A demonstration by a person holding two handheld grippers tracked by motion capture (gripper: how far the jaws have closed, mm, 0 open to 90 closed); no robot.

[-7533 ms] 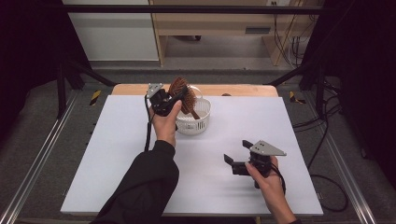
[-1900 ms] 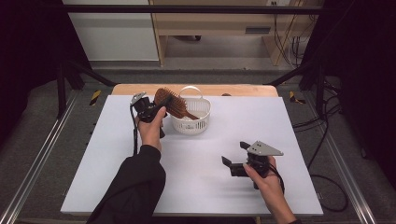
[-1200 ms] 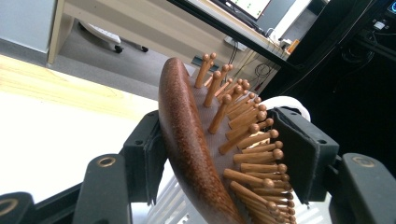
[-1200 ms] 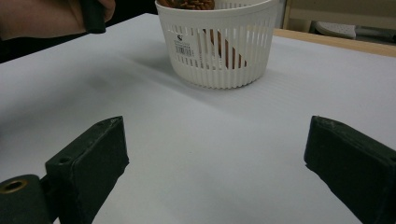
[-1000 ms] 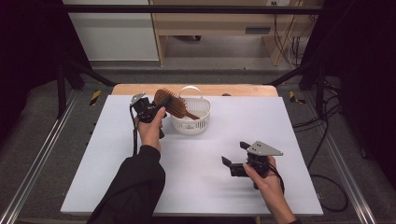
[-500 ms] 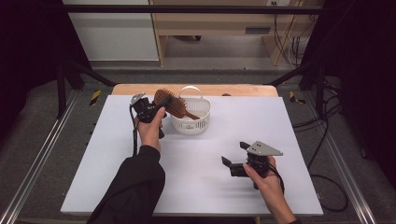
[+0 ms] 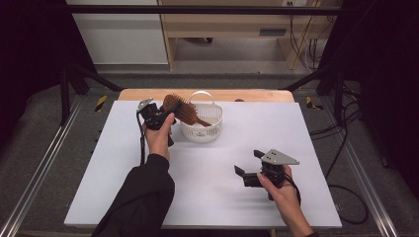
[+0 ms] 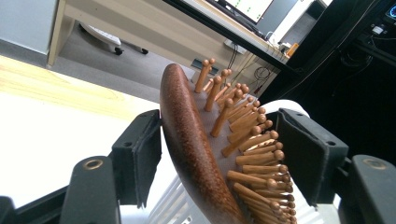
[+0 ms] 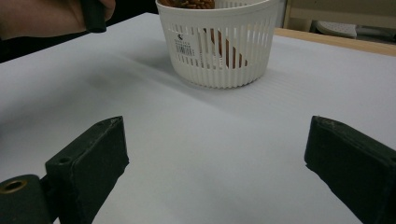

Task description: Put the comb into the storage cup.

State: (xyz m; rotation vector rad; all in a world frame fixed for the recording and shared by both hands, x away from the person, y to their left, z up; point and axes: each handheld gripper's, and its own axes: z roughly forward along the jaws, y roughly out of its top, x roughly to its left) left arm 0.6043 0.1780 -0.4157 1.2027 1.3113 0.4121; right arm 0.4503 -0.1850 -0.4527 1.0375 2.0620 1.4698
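1. We saw a white table (image 7: 207, 192) with a wooden strip along its far edge, and a small white slatted basket (image 7: 202, 129) standing near the far middle of it.
2. The left gripper (image 7: 160, 114) was held raised just beside the basket's left rim, in the person's left hand (image 7: 159, 139).
3. In the left gripper view, a brown wooden hairbrush (image 8: 196, 154) stood between the two black jaws, its smooth back toward the left pad and its knob-tipped pins toward the right pad.
4. Those jaws stood partly apart around the brush head. The left pad seemed to touch the back, but we could not tell whether the right pad pressed the pins or stood just clear of them.
5. From the high view, the brush's head rose above the basket's left rim and its handle sloped down into the basket.
6. The right gripper (image 7: 252, 168) rested low near the table's front right, well apart from the basket, in the right hand (image 7: 281, 190).
7. Its jaws were spread wide with nothing between them, and the right gripper view looked across bare table toward the basket (image 9: 217, 42).
8. Through the slats there, we made out part of the brown brush inside.
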